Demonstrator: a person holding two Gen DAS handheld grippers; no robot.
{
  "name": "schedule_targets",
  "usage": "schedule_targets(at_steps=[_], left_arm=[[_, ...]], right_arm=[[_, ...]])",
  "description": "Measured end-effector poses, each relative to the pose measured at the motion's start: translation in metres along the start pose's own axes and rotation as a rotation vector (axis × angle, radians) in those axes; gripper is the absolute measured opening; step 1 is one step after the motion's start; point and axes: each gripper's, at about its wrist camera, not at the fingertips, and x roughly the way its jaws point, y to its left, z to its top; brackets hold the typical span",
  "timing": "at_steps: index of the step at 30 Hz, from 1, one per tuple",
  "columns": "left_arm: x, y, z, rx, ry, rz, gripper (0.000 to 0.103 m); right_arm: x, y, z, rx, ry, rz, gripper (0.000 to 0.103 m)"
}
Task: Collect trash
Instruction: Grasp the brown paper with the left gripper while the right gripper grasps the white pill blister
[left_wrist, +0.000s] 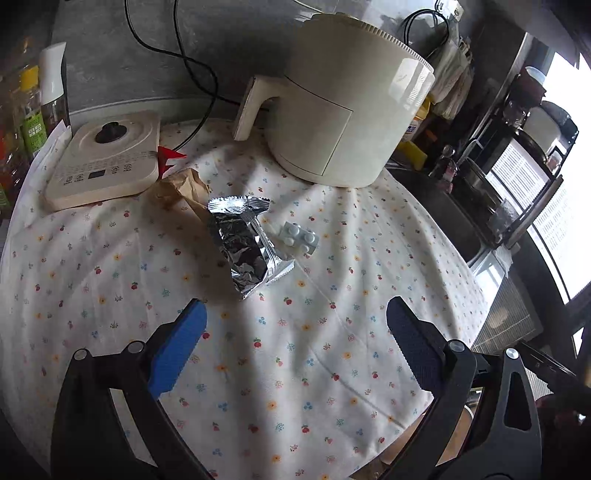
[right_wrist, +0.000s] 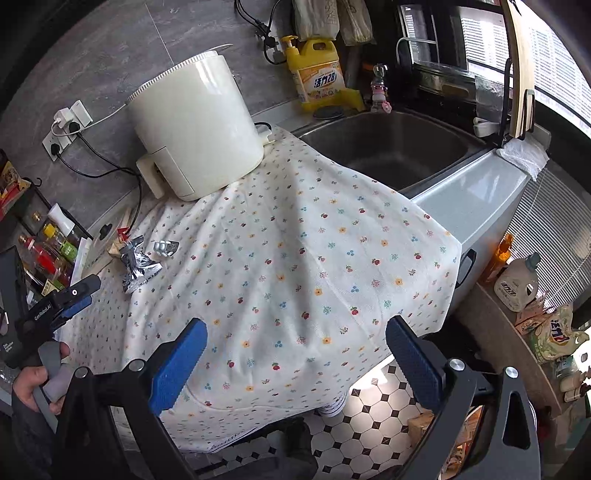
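Covering counter: floral cloth (left_wrist: 110, 266), draped beside sink (right_wrist: 391, 147)
Trash: foil wrapper (left_wrist: 243, 251), pill blister (left_wrist: 300, 238), brown paper (left_wrist: 181, 188) on cloth
Left gripper (left_wrist: 295, 332): released, empty
Right gripper (right_wrist: 295, 343): released, empty

Foil wrapper (left_wrist: 243, 245) beside pill pack (left_wrist: 299, 237), L jaws spread

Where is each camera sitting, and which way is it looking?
Left wrist: rides the left gripper, low over the flowery cloth, facing the foil wrapper, pill pack and air fryer; both open fingers show.
Right wrist: rides the right gripper, higher and further back, facing the sink; its open fingers and the left gripper show.
Both share the wrapper and fryer.
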Motion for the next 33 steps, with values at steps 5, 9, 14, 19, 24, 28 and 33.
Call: schedule_targets(at_steps=[5, 9, 14, 19, 24, 28, 33], left_arm=[[0.004, 0.038, 0.021, -0.027, -0.016, 0.013, 0.097], [0.011, 0.062, 0.038, -0.021, -0.018, 0.015, 0.097], [0.023, 0.084, 0.056, -0.020, -0.020, 0.021, 0.097], [0.036, 0.099, 0.071, -0.014, -0.010, 0.026, 0.092], [0.047, 0.109, 0.085, 0.000, 0.004, 0.021, 0.085], [0.059, 0.111, 0.092, 0.011, 0.028, 0.006, 0.080], [0.083, 0.116, 0.091, -0.014, 0.086, -0.012, 0.057]], right_arm=[[0.023, 0.032, 0.009, -0.004, -0.002, 0.010, 0.095], [0.041, 0.055, 0.015, 0.001, -0.009, 0.017, 0.095], [0.060, 0.079, 0.021, 0.005, -0.009, 0.023, 0.095], [0.080, 0.097, 0.028, 0.008, -0.002, 0.036, 0.095], [0.101, 0.118, 0.036, -0.007, 0.000, 0.058, 0.095], [0.115, 0.135, 0.045, -0.024, 0.014, 0.077, 0.091], [0.132, 0.154, 0.052, -0.068, 0.050, 0.093, 0.085]])
